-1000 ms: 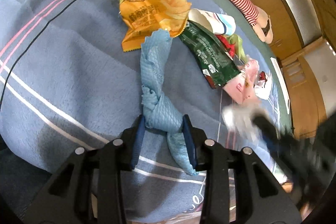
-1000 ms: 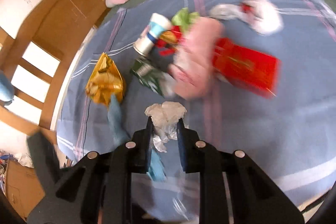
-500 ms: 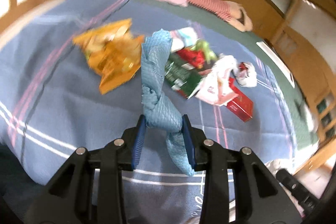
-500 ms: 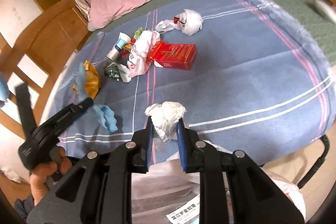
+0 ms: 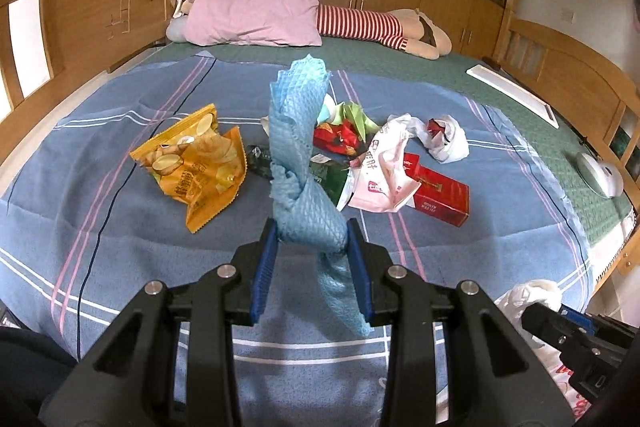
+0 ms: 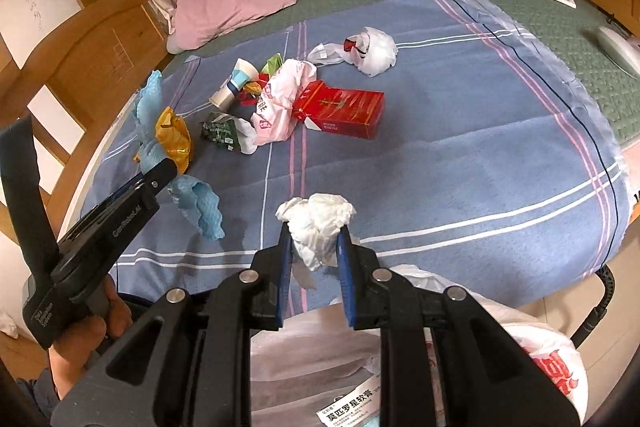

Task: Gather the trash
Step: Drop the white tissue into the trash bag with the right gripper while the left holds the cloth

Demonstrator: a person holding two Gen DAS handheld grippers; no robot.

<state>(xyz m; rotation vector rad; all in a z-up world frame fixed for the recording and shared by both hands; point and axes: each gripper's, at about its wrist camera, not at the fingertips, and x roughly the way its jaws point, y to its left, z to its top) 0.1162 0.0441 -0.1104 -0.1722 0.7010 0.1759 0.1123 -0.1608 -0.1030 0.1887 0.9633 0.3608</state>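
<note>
1. The left tool [image 5: 312,247] is clamped on a twisted blue cloth [image 5: 298,147], lifted above the bed [image 5: 480,251].
2. The right tool [image 6: 312,247] pinches a crumpled white tissue [image 6: 316,219] over the open white bag [image 6: 540,359] at the bed's edge.
3. Both look light, soft and compressible; a mid-bundle grip suits them.
4. The chip bag [image 5: 192,163] and red box [image 5: 436,191] lie on the bed; probably crinkly and stiff.

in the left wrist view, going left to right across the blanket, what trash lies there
yellow chip bag → blue cloth held up in the left gripper → pink-printed plastic bag → red carton → white plastic bag
</note>
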